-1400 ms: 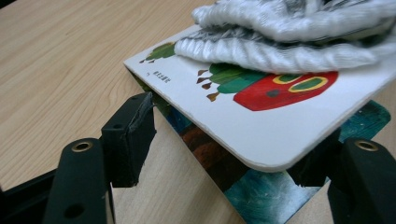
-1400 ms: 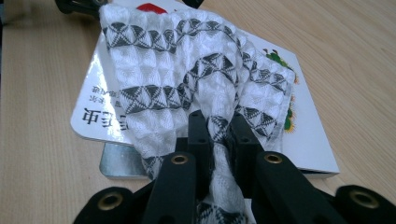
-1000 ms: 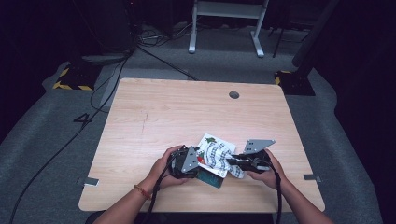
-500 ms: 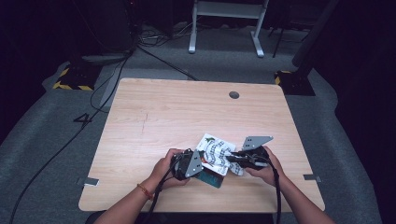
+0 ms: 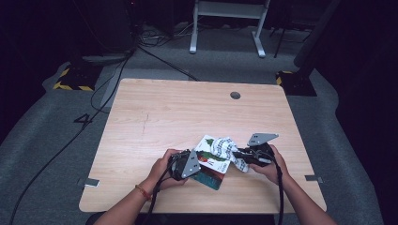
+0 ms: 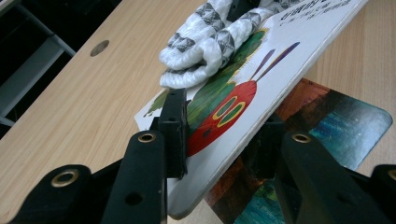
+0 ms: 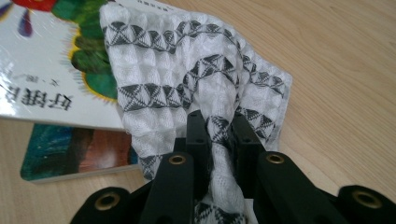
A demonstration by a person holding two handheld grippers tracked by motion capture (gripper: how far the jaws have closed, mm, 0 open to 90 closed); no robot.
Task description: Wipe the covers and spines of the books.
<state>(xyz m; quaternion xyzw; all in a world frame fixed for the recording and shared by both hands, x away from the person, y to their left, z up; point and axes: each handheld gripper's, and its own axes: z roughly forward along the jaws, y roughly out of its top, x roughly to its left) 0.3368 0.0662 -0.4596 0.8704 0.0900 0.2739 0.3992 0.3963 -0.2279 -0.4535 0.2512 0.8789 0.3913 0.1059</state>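
A white picture book (image 5: 208, 146) with a green and red caterpillar (image 6: 219, 100) lies tilted over a dark, colourful book (image 5: 212, 177) near the table's front edge. My left gripper (image 6: 219, 140) is shut on the white book's near edge, one jaw above it and one below, and holds that edge up off the dark book (image 6: 336, 121). A white cloth with grey patterned bands (image 5: 226, 147) lies bunched on the white book. My right gripper (image 7: 218, 130) is shut on a fold of this cloth (image 7: 187, 70), to the right of the books (image 7: 56, 154).
The wooden table (image 5: 187, 112) has a round cable hole (image 5: 235, 95) at the back right. Cables trail from both grippers toward the person. A white frame (image 5: 225, 23) and floor cables (image 5: 108, 70) lie beyond the table's far edge.
Both grippers keep their holds. The right hand has edged slightly away from the person with the cloth, and the left hand has barely shifted.
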